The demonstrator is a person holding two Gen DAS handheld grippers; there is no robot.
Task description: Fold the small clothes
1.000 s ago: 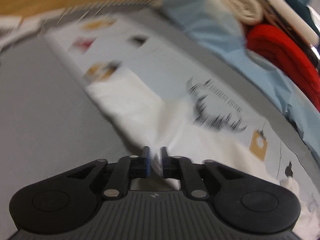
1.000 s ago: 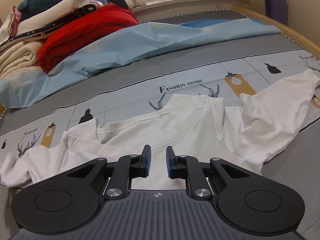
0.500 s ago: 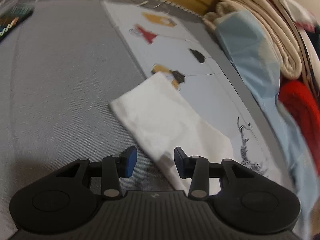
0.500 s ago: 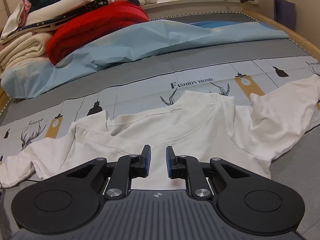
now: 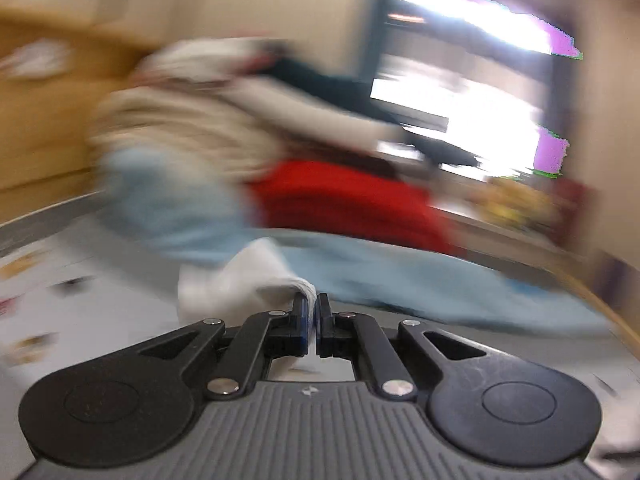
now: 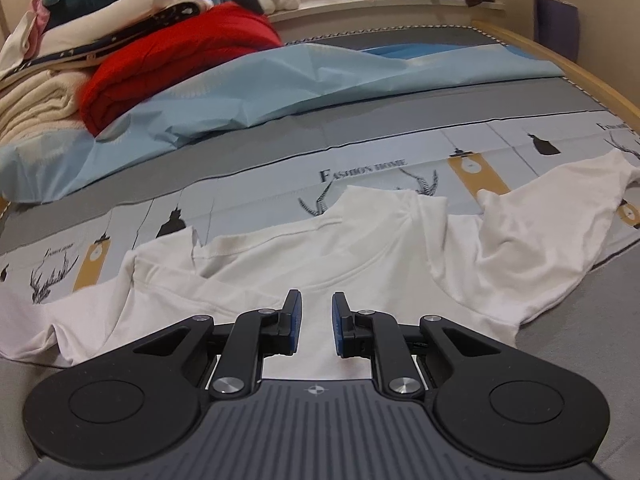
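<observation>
White shirt (image 6: 360, 256) sleeve (image 5: 248, 280) pinched only in left jaws.

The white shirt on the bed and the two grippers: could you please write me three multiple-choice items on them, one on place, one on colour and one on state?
1. Where does the white shirt lie?
A. spread on the printed sheet
B. on top of the red blanket
C. on the windowsill

2. What colour is the folded blanket in the pile beside the cream one?
A. green
B. red
C. yellow

3. How does the left gripper stand?
A. wide open over bare sheet
B. shut on white cloth
C. shut on a soft toy

Answers:
1. A, since the right wrist view shows the shirt flat across the printed sheet, in front of the right gripper.
2. B, since it shows plainly red in both views.
3. B, since white cloth bunches out from between its closed fingers.
</observation>
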